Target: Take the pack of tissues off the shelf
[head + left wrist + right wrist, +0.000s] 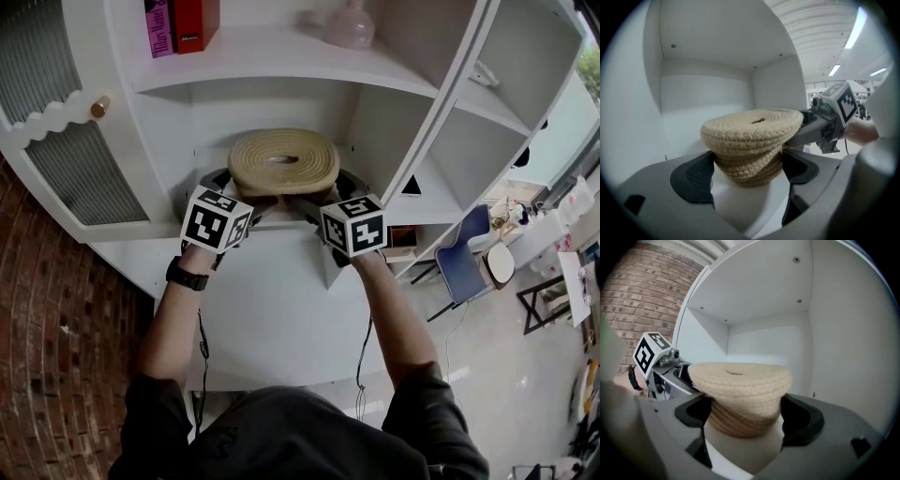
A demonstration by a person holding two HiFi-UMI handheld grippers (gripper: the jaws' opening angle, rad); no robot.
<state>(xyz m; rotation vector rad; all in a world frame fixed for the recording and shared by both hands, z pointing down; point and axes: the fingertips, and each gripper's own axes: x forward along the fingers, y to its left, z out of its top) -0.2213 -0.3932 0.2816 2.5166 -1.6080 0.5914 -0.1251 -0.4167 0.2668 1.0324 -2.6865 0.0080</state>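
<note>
Both forearms reach forward and slightly inward from dark sleeves, with a black wristwatch [187,275] on the left wrist. Each hand holds its gripper nearly level, tipped a little down, with the marker cubes side by side. The left gripper [234,192] comes in from the left and the right gripper [323,192] from the right, angled toward each other. The pack of tissues [284,161] sits between them, upright in an open compartment of the white shelf [272,281], close to its front edge. It is a round tan woven-rope holder with a narrower ribbed base and a wider flat lid that has a small hole in the centre. The left gripper [747,171] is clamped on the base, pads against both sides. The right gripper [745,416] likewise grasps the base under the lid overhang. On the level above are books [178,23] and a glass vessel [349,26].
</note>
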